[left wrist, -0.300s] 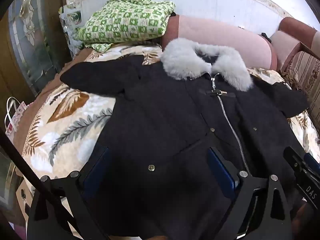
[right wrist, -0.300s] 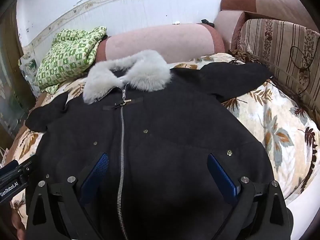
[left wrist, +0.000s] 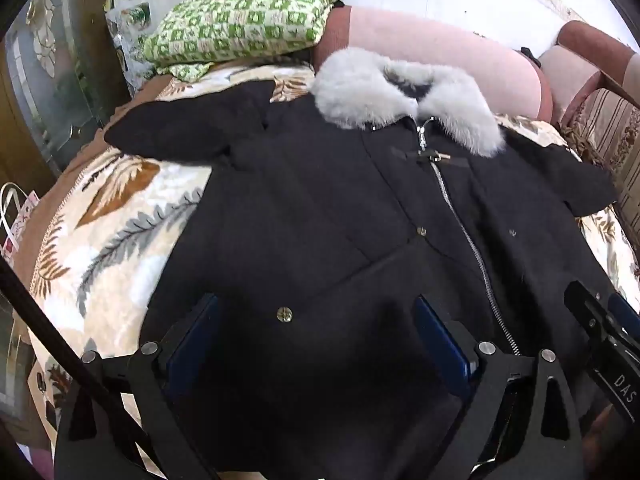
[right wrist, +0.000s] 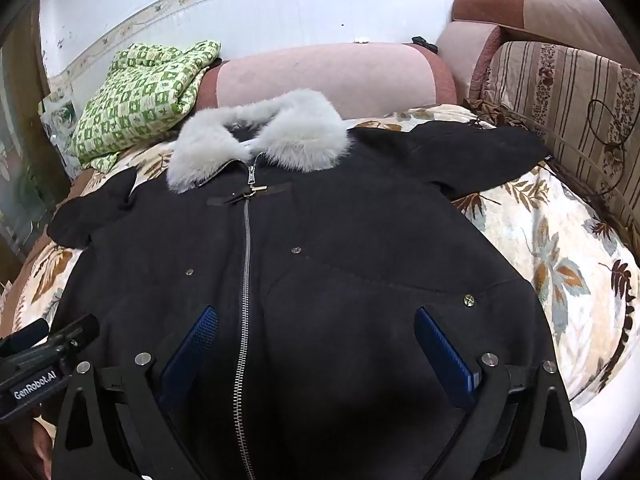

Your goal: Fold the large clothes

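You are holding both tools over a black zip-front coat with a pale grey fur collar [left wrist: 360,216], which is lying flat, front up and sleeves out, on a cream leaf-print blanket [left wrist: 120,216]. Your left gripper [left wrist: 316,336] is standing spread wide above the hem, pinching nothing. Your right gripper [right wrist: 316,340] is likewise spread wide above the zip, with nothing between its blue pads [right wrist: 440,344].
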Demonstrator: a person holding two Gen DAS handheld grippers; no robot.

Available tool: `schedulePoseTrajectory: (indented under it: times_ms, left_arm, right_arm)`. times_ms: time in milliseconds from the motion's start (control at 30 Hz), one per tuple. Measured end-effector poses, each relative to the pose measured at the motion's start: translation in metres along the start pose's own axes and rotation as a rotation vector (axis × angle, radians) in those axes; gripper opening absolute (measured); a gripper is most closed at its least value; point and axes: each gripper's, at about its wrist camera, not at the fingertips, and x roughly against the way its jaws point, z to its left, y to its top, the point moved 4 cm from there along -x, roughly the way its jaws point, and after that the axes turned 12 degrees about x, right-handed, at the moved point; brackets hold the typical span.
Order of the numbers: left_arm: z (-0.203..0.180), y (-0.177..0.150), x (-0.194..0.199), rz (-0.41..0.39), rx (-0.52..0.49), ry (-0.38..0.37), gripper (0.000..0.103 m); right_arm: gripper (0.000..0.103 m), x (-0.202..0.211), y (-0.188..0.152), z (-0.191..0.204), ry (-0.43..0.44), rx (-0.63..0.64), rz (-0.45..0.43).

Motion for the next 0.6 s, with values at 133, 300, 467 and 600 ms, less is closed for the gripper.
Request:
schedulePoseTrajectory:
  times_ms: [133,300,467,600]
  left_arm:
    - [0.0,-0.006,-0.012,0.035,0.01,0.008,0.095]
    - [0.003,-0.011,-0.025,0.077,0.023,0.013,0.095]
    - [0.005,-0.016,-0.033,0.087,0.034,0.027,0.095]
    - [0.004,-0.024,-0.039,0.085,0.031,0.059,0.097]
  right_arm:
    - [0.1,-0.006,0.0,0.003,-0.001,0.003,0.007]
    - [0.1,-0.005,-0.005,0.001,0.0,0.008,0.006]
    - [0.1,-0.006,-0.006,0.0,0.006,0.008,0.01]
    - [0.1,-0.006,-0.006,0.001,0.007,0.006,0.01]
